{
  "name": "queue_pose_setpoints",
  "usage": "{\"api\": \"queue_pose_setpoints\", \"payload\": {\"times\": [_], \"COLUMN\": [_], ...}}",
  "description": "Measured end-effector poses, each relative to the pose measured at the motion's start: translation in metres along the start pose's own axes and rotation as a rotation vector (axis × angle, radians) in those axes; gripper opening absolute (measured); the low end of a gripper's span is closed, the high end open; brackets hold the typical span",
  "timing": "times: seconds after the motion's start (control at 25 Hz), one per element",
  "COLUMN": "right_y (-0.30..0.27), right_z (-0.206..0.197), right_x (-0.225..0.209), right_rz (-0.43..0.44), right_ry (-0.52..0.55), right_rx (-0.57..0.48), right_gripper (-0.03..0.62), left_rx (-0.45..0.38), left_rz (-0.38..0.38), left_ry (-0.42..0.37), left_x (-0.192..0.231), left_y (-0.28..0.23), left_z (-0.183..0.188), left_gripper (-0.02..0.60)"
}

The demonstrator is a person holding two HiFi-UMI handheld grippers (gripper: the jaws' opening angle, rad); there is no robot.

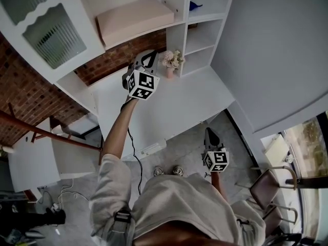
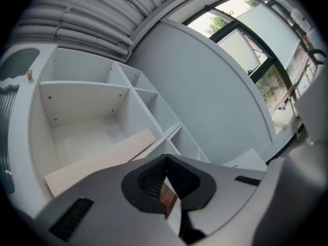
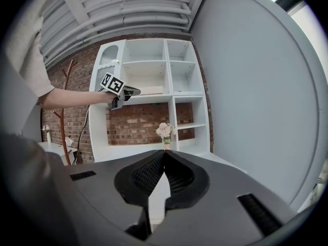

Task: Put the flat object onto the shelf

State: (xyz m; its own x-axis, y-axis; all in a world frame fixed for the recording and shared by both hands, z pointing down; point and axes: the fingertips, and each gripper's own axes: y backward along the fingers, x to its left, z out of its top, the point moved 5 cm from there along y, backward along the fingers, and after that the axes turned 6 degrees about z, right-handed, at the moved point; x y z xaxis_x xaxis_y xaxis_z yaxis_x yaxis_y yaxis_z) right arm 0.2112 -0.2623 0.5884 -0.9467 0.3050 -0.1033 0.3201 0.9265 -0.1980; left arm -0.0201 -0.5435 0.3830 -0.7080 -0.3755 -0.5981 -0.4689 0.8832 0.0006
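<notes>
In the head view, we are finding the flat object [image 1: 134,18] lying on the white shelf unit [image 1: 177,40]. It is resting in the wide compartment at the upper middle of the frame, with its long axis running left to right along the front edge. The narrow compartment to its right is holding a small blue thing [image 1: 195,5]. Our left claw [image 1: 149,58] is hanging just below that shelf, over the counter [image 1: 184,101] and near a vase of flowers [image 1: 171,60]. Our right claw [image 1: 210,135] is sitting low, right of centre.

In the left gripper view, we are seeing the left claw [image 2: 165,162] pressed together and pinching nothing. The flat object [image 2: 97,160] is lying beyond it, slanting from the lower left toward the middle.

In the right gripper view, the right claw [image 3: 164,155] is likewise pressed together and empty. Far ahead, the flat object [image 3: 154,91] is showing as a pale strip on its shelf.
</notes>
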Motion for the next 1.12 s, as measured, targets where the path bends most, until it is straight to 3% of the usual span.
{"api": "queue_pose_setpoints", "payload": {"times": [0.28,0.72,1.12], "right_y": [-0.006,-0.022,-0.036], "right_z": [0.002,0.007,0.01], "right_x": [0.01,0.031,0.055], "right_rz": [0.034,0.089,0.142], "right_ry": [0.01,0.037,0.058], "right_rx": [0.001,0.001,0.0], "right_gripper": [0.029,0.029,0.029], "left_rx": [-0.019,-0.032,-0.016], "left_rz": [-0.046,-0.074,-0.076], "left_ry": [0.095,0.341,0.434], "left_x": [-0.041,-0.088,-0.108], "left_y": [0.063,0.158,0.214], "left_z": [-0.022,-0.047,-0.071], "left_gripper": [0.015,0.015,0.015]}}
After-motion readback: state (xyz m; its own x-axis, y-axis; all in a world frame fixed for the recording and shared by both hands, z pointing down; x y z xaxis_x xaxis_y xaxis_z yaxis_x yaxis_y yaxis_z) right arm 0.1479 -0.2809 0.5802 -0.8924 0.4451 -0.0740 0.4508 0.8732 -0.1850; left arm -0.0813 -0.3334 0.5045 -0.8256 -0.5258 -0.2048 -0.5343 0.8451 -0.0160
